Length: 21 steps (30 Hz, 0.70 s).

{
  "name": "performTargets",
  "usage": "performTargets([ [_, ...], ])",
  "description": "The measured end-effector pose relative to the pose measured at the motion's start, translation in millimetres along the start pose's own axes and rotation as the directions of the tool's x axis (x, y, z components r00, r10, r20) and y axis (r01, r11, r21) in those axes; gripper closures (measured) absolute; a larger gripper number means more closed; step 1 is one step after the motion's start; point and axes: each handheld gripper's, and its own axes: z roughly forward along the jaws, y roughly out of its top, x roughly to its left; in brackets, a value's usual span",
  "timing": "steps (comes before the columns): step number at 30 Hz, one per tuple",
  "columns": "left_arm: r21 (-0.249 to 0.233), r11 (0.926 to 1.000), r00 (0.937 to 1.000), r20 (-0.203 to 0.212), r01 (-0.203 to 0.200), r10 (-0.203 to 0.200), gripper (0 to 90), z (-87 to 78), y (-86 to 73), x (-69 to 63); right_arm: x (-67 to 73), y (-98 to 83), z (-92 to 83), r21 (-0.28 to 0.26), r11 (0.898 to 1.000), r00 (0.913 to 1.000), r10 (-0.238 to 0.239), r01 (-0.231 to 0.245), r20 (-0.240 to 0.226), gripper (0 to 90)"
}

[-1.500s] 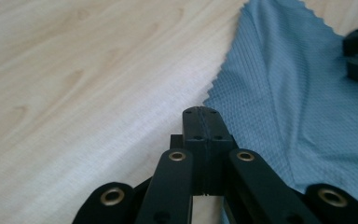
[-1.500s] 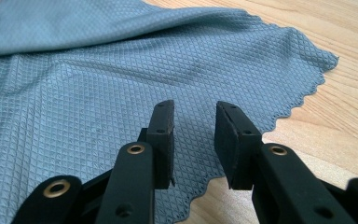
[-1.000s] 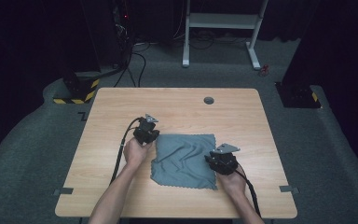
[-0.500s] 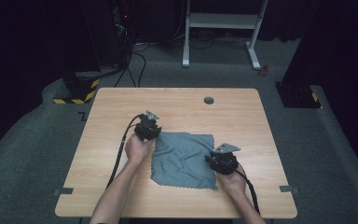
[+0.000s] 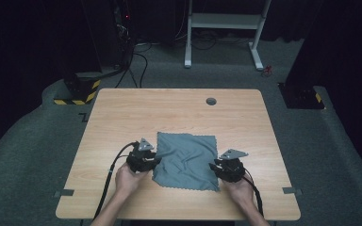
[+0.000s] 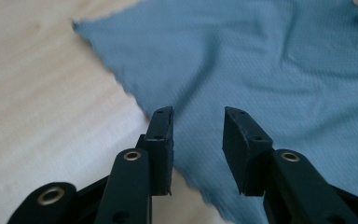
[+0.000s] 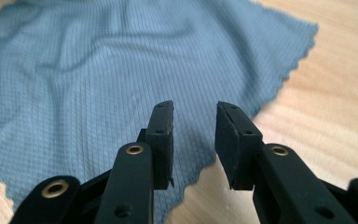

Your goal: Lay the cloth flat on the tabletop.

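Cloth [image 5: 186, 160]: grey-blue, fine ribbed weave, pinked zigzag edges, softly creased, lying flat on table [image 5: 179, 113], near the person. No writing seen. Left gripper [image 5: 152, 159] at its left edge, jaws just opened, gripping nothing. Right gripper [image 5: 218, 167] at right edge, parted, empty.

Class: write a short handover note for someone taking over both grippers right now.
Left gripper: jaws have just been opening, nothing between them, at the cloth's left edge.
Right gripper: open, empty, at the cloth's right edge near its front corner.
Cloth: spread almost flat on the table, a few wrinkles in the middle.
Done: cloth laid out and let go.
Left: probably grip the edges for a fold; none made yet.
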Motion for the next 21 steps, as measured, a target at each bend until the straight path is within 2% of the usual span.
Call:
performTargets([
  [2, 0.016, 0.9997, 0.9998, -0.002, 0.021, -0.021, 63.6, -1.9, -9.3, -3.1, -1.2, -1.4, 0.7, 0.009, 1.0, 0.9996, 0.028, -0.028, -0.007, 67.5],
  [5, 0.021, 0.9991, 0.9993, 0.004, 0.037, -0.037, 63.5, -4.4, -16.9, -7.7, -1.6, -1.5, -0.2, 0.008, 0.999, 0.9993, 0.037, -0.037, -0.006, 66.8],
  [9, -0.003, 0.9992, 0.999, 0.016, 0.041, -0.041, 62.9, -11.6, -24.4, -13.7, 0.3, -1.2, 0.3, 0.001, 0.999, 0.9994, 0.033, -0.033, -0.007, 67.1],
  [12, -0.006, 0.9996, 0.9996, 0.005, 0.027, -0.027, 62.5, -13.9, -28.5, -18.6, 2.0, -0.9, 0.1, -0.022, 1.0, 0.9999, 0.003, -0.004, -0.014, 68.6],
  [14, -0.009, 0.9998, 0.9998, 0.007, 0.017, -0.017, 62.7, -13.4, -31.9, -22.8, 5.0, -1.1, -1.7, -0.02, 1.0, 0.9995, 0.006, -0.006, -0.03, 71.2],
  [16, -0.015, 0.9998, 0.9999, -0.009, 0.01, -0.01, 63.1, -13.0, -35.8, -27.9, 11.6, -3.9, -7.4, -0.027, 1.0, 0.9989, -0.017, 0.016, -0.044, 73.2],
  [18, -0.016, 0.9997, 0.9998, 0.006, 0.02, -0.02, 63.5, -10.6, -40.1, -33.0, 18.4, -9.0, -12.6, -0.022, 0.999, 0.9976, -0.037, 0.036, -0.059, 74.2],
  [20, -0.024, 0.9997, 1.0, -0.006, 0.002, -0.003, 64.0, -7.9, -43.4, -38.9, 25.5, -16.0, -16.9, -0.01, 0.998, 0.9964, -0.066, 0.065, -0.054, 74.7],
  [21, -0.024, 0.9997, 0.9999, -0.01, 0.003, -0.004, 64.9, -7.8, -43.8, -40.8, 27.1, -18.3, -18.5, -0.007, 0.998, 0.9964, -0.06, 0.059, -0.06, 74.8],
])
